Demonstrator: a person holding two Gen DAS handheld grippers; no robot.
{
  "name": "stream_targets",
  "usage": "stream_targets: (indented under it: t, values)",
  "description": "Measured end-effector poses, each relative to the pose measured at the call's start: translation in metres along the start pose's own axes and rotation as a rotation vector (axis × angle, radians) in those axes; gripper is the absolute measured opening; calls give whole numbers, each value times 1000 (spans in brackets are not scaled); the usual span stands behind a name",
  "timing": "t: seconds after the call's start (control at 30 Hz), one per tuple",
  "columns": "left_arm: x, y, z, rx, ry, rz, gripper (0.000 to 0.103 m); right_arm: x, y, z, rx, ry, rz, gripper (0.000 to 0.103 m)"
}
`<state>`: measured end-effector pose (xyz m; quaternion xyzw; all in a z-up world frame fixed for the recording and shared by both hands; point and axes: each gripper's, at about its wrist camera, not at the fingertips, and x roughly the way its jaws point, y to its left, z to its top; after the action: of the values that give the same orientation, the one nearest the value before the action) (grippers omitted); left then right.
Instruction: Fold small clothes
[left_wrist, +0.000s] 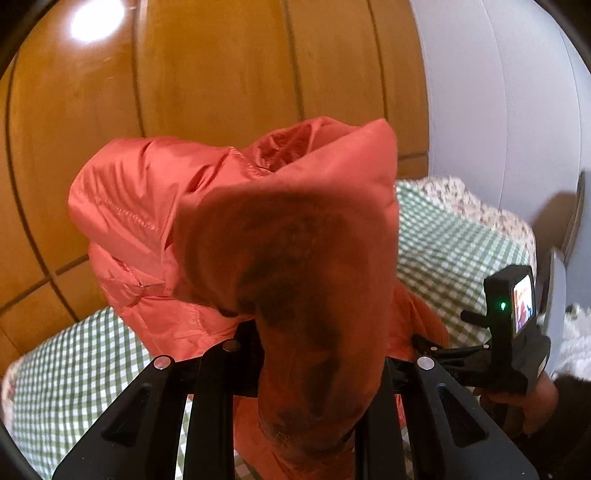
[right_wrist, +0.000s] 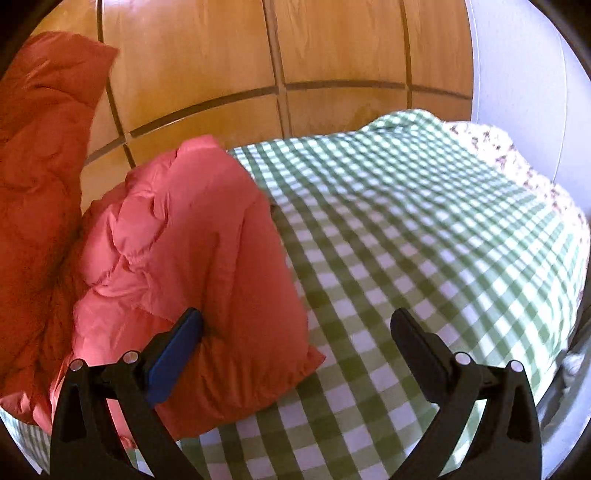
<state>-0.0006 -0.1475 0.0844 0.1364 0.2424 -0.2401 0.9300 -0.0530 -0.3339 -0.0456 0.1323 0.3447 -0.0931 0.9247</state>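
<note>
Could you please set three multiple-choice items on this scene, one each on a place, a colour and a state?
1. Where does the lower part of the orange jacket lie?
A. On the green checked cloth
B. On a bare wooden floor
C. Inside a basket

2. What colour is the checked cloth?
A. Blue and white
B. Green and white
C. Red and black

3. How do the jaws of the right gripper stand?
A. Shut on the jacket
B. Shut on nothing
C. Open, wide apart

Answers:
1. A, the right wrist view shows the jacket resting on the cloth.
2. B, green and white squares show in both views.
3. C, the two fingers stand far apart with cloth between them, while the left gripper is shut on a raised fold of the jacket.
</note>
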Motion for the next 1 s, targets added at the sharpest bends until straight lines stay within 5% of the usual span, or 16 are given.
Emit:
stream_targets:
  t: [0.27, 0.73, 0.87, 1.0]
  values:
    - [31, -40, -10, 129, 37, -15, 25, 13, -18, -5, 132, 56, 101, 101]
    - [71, -81, -45, 287, 21, -53, 32, 5, -27, -8, 75, 33, 99, 101]
    - [76, -91, -52, 338, 12, -62, 37, -29, -46, 8, 93, -93, 4, 101]
    - [76, -92, -56, 355, 3, -62, 37, -78, -48, 41, 65, -273, 12, 101]
